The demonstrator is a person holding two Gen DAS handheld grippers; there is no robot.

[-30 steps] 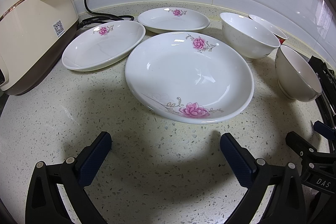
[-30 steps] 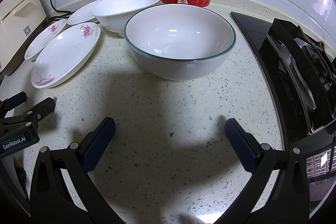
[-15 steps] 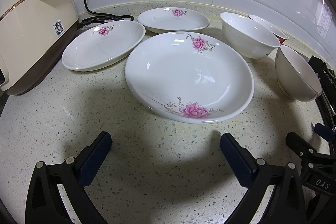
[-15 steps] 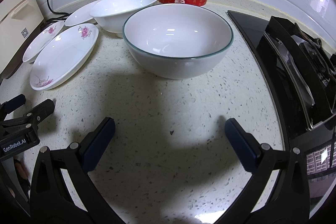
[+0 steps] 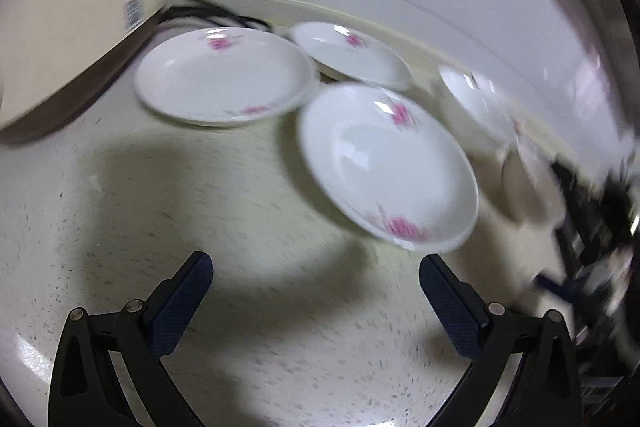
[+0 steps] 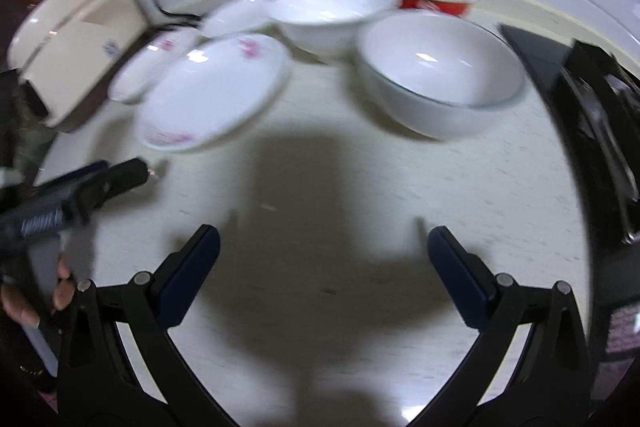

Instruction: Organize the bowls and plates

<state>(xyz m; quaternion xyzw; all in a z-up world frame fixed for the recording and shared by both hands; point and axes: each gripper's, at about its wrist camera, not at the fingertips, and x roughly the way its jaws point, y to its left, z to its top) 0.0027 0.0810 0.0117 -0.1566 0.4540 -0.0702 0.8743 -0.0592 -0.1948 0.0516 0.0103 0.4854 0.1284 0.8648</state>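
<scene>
Glazed plates point(image 5: 388, 163) and bowls point(image 6: 440, 79) sit loose on the counter point(image 5: 240, 195); both grippers (left point(image 5: 316, 301), right point(image 6: 324, 275)) gape empty. A hurried grab could chip rims.

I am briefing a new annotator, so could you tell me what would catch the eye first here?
Three white plates with pink flowers, the nearest plate foremost, lie on the speckled counter beside a cream rice cooker. To their right a large white bowl stands before a red bowl. Both views are motion-blurred.
</scene>
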